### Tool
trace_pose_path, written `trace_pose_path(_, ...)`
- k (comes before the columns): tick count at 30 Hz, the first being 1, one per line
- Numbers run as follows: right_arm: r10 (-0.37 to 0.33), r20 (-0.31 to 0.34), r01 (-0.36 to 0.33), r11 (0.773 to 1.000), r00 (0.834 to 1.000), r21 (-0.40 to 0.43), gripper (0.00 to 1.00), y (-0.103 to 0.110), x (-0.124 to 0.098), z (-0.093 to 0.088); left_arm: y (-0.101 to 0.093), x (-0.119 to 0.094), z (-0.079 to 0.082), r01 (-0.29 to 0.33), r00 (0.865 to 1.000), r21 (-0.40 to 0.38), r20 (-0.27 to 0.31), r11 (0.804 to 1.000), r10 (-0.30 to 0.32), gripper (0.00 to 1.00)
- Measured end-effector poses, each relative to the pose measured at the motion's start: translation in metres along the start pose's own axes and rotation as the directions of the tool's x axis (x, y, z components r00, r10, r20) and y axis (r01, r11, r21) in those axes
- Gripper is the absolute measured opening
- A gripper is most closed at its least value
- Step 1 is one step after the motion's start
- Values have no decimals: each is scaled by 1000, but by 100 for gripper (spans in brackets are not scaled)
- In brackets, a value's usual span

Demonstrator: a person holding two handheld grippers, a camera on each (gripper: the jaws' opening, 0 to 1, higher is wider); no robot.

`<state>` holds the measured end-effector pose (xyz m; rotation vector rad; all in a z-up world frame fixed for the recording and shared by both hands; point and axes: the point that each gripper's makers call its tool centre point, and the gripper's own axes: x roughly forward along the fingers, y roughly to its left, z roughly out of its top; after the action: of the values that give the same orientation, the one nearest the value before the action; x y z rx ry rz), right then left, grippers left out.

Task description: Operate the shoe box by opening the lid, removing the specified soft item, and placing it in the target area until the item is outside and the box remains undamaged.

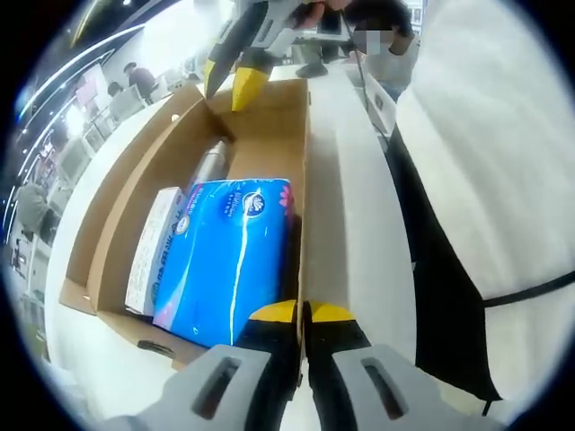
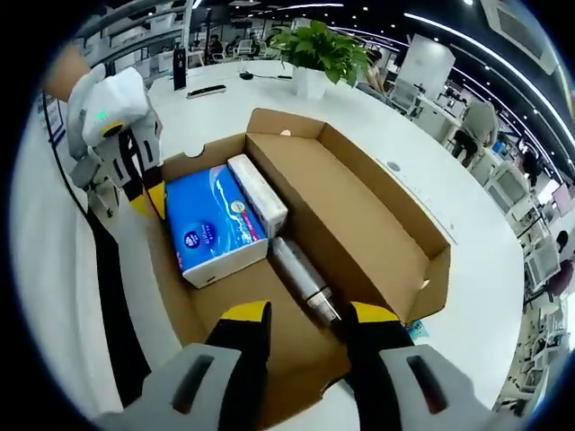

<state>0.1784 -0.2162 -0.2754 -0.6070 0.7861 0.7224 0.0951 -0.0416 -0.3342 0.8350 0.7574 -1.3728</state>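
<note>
The open cardboard shoe box lies on a white table, its lid folded back along the far side. Inside are a blue soft tissue pack, a narrow white carton and a silver cylinder. My left gripper is shut on the box's side wall, right beside the tissue pack. My right gripper stands open over the opposite end of the box, the cylinder's tip between its jaws, touching nothing.
A potted plant and dark small items sit farther off on the white table. A person in white clothing with a black strap stands close along the box's side. Office desks and people are in the background.
</note>
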Motion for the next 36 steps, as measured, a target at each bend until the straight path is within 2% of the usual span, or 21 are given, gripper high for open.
trace_pose_path(3,-1,-31,1,1000,1000,-18,30,-3,6,-4,0,0,0,2,1000,3,0,1000,-2,1)
trace_pose_path(5,12,-51,-14,999,999,-31,33,-3,10,-7,0,1,0,4,1000,7,0,1000,-4,1)
trace_pose_path(6,34,-73,-39,997,997,-68,33,-1,14,-10,0,0,0,5,1000,6,-1,1000,-5,1)
trace_pose_path(10,18,-85,-25,997,996,-79,32,-6,23,-12,-1,1,-1,7,1000,4,-2,1000,-7,1)
trace_pose_path(16,34,-107,-47,992,994,-121,31,2,39,-14,-1,1,0,3,1000,4,-1,1000,-3,1)
trace_pose_path(23,14,-88,-26,991,996,-128,29,2,39,-8,-2,1,-1,0,1000,3,1,1000,0,1)
trace_pose_path(26,20,-126,-38,990,992,-138,22,1,45,-16,-2,1,-2,-2,1000,6,3,1000,2,1)
trace_pose_path(33,-12,-149,-13,986,989,-167,25,-4,56,-18,-2,2,-2,-2,1000,8,4,1000,2,1)
trace_pose_path(36,-6,-175,-34,974,985,-225,25,-1,62,-20,-2,2,-3,-2,1000,3,3,1000,2,2)
